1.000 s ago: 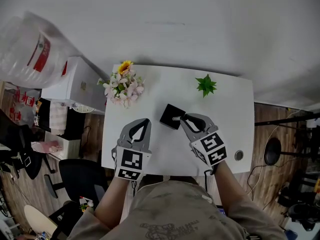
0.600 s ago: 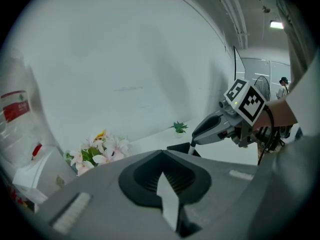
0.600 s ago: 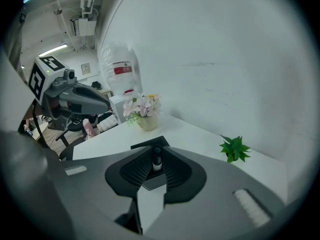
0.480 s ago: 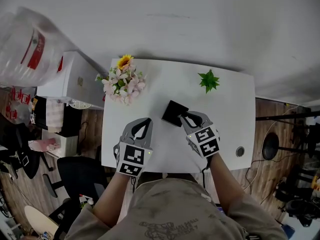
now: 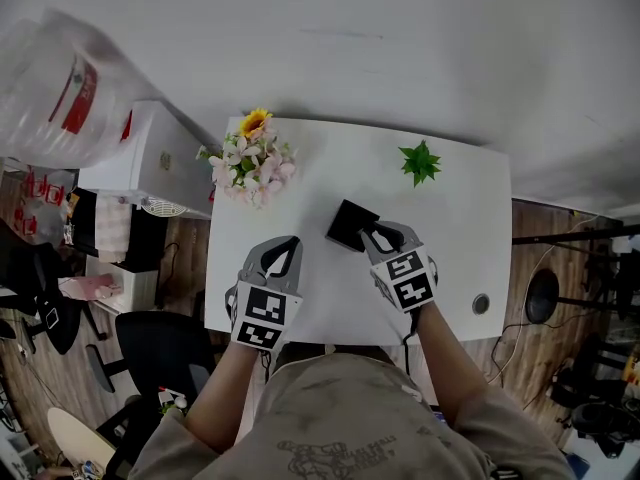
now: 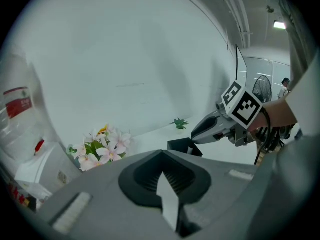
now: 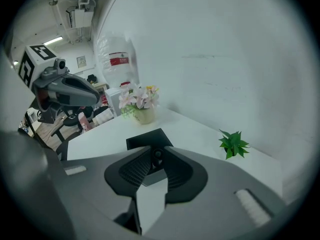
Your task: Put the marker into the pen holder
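A black square pen holder stands mid-table; it also shows in the right gripper view and the left gripper view. My right gripper is at the holder's near right edge, shut on the marker, seen end-on as a dark round tip between the jaws. From the left gripper view, the right gripper points down at the holder's rim. My left gripper rests over the table left of the holder, shut with nothing in it.
A vase of flowers stands at the table's back left, a small green plant at the back right. A round cable hole is near the front right edge. A water bottle and white cabinet stand left of the table.
My right gripper has drawn closer to the holder with the marker, whose white end no longer shows in the head view. The left gripper has hardly moved.
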`<state>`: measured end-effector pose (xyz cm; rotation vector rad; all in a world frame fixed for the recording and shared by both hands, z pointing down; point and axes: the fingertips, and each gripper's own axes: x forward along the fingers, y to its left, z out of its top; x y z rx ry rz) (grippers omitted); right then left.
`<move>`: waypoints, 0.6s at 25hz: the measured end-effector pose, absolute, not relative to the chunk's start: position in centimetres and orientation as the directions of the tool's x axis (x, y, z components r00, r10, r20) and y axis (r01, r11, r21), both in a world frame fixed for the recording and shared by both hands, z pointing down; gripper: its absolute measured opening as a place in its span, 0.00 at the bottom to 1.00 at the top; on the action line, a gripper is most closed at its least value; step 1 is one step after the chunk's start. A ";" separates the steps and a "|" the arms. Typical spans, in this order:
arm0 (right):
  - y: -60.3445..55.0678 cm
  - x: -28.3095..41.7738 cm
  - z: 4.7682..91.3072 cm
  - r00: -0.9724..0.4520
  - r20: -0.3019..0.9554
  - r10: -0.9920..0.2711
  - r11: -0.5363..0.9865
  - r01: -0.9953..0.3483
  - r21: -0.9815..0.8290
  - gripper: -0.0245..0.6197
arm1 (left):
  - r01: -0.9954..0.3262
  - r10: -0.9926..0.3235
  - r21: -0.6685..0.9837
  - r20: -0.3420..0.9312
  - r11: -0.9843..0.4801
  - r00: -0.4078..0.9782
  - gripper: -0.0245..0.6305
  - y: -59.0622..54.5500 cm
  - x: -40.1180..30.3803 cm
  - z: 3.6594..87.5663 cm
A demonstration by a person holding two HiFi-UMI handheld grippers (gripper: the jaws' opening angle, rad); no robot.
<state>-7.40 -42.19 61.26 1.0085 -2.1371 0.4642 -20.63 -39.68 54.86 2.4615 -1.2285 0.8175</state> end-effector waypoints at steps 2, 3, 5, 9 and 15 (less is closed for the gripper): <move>-42.5 -7.3 59.7 -0.449 0.702 -0.553 0.619 -0.785 -0.014 0.20 | -0.801 -0.657 -0.023 0.587 -0.598 0.473 0.04 -39.8 -21.0 54.2; -42.7 -7.4 58.6 -0.456 0.682 -0.571 0.615 -0.789 -0.012 0.18 | -0.803 -0.664 -0.031 0.582 -0.595 0.469 0.04 -39.9 -21.1 53.7; -42.9 -7.4 56.2 -0.473 0.639 -0.607 0.612 -0.791 -0.005 0.17 | -0.808 -0.684 -0.046 0.563 -0.587 0.465 0.04 -40.2 -21.3 52.5; -42.9 -7.7 50.7 -0.548 0.527 -0.650 0.597 -0.797 -0.094 0.12 | -0.816 -0.726 -0.064 0.500 -0.575 0.473 0.04 -41.0 -21.5 48.9; -41.3 -7.2 42.3 -0.591 0.375 -0.714 0.611 -0.788 -0.077 0.08 | -0.819 -0.788 -0.111 0.368 -0.563 0.493 0.04 -41.0 -21.5 41.6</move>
